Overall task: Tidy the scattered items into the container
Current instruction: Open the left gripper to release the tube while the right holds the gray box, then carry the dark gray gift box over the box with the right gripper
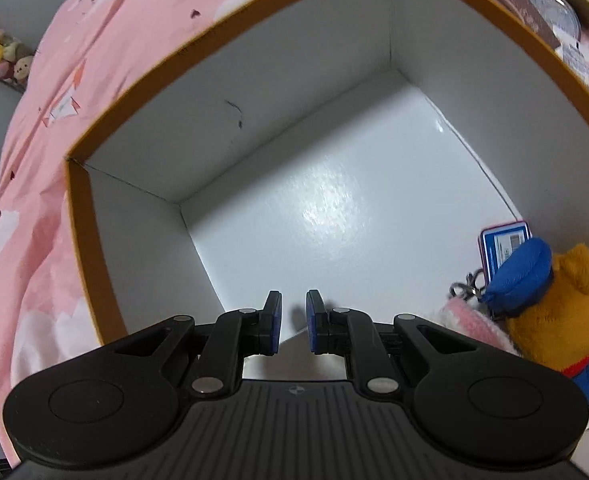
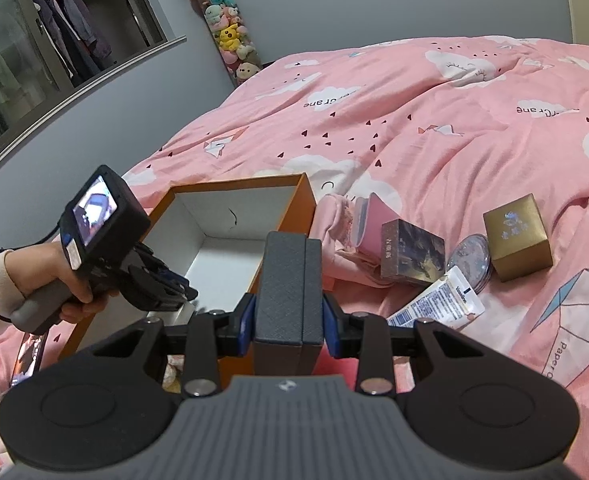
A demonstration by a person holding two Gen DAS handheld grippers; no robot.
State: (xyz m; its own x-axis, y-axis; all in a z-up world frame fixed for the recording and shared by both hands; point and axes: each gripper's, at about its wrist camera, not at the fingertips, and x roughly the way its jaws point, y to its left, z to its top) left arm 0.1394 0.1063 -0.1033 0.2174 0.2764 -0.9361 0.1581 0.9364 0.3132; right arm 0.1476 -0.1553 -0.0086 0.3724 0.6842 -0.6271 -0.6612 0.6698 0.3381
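The orange box (image 1: 82, 240) with a white inside lies on the bed. My left gripper (image 1: 293, 320) hangs over its floor, pointing steeply down. A narrow gap shows between the blue pads and nothing is in it. At the box's right wall sit a plush bear (image 1: 554, 304) in a blue cap, a pink-edged key-ring card (image 1: 502, 244) and something pink and knitted (image 1: 466, 320). In the right wrist view a hand holds the left gripper (image 2: 174, 288) over the box (image 2: 306, 200). My right gripper (image 2: 288, 320) is shut on an upright dark grey case (image 2: 288, 292), just in front of the box.
To the right of the box, scattered on the pink duvet (image 2: 434, 120), lie a pink cloth item (image 2: 358, 224), a dark printed carton (image 2: 410, 256), a round compact (image 2: 470, 260), a white tube (image 2: 442, 300) and a gold cube box (image 2: 518, 236). Plush toys (image 2: 226, 32) hang on the far wall.
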